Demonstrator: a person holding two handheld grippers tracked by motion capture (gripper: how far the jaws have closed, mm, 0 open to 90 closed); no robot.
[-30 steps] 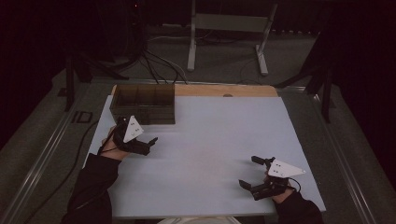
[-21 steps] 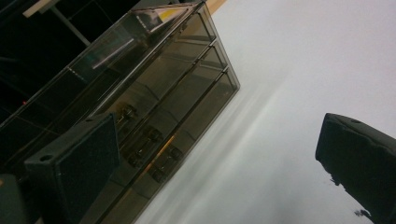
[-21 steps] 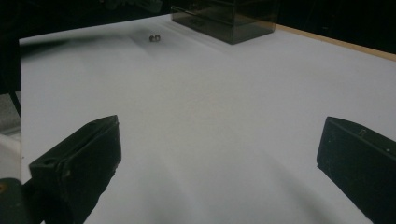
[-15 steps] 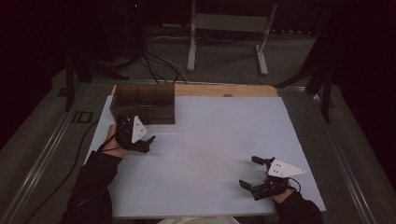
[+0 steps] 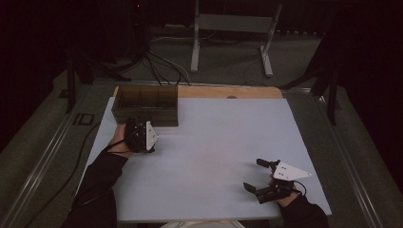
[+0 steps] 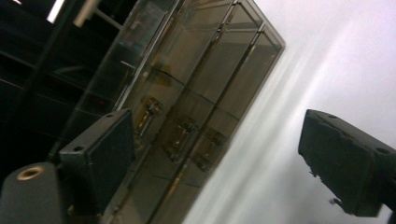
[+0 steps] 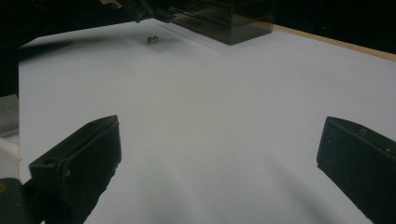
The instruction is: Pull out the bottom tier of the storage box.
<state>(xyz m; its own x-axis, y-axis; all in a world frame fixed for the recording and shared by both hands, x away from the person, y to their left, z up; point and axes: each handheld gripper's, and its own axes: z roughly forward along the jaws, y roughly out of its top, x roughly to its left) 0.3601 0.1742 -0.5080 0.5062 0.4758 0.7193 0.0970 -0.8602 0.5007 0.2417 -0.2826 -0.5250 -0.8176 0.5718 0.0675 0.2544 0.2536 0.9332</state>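
Your left gripper point(image 5: 137, 135) sat low at the left of the bench point(image 5: 214, 142), just in front of the smoky compartment box point(image 5: 145, 102). Its fingers point(image 6: 100, 149) were released and had just been closing a little, with nothing between them. In the left gripper view they were aimed partly at the box's front wall, behind which small brass-coloured parts lay in the compartments. If you had closed there you would probably have pinched air, or knocked the light box and shifted it. The thing to pick up appeared to be the small dark piece point(image 7: 152, 39), seen from the right gripper view lying loose on the bench beside that gripper and apart from the box. It looked tiny and rounded, so a finger coming down off-centre could easily have flicked it away or rolled it under the box edge. A skewed pinch might also have squirted it out. At the right, your right gripper point(image 5: 255, 175) rested near the front edge with its fingers spread wide and empty. It was well away from the piece and posed little risk unless you had swept it across the bench.
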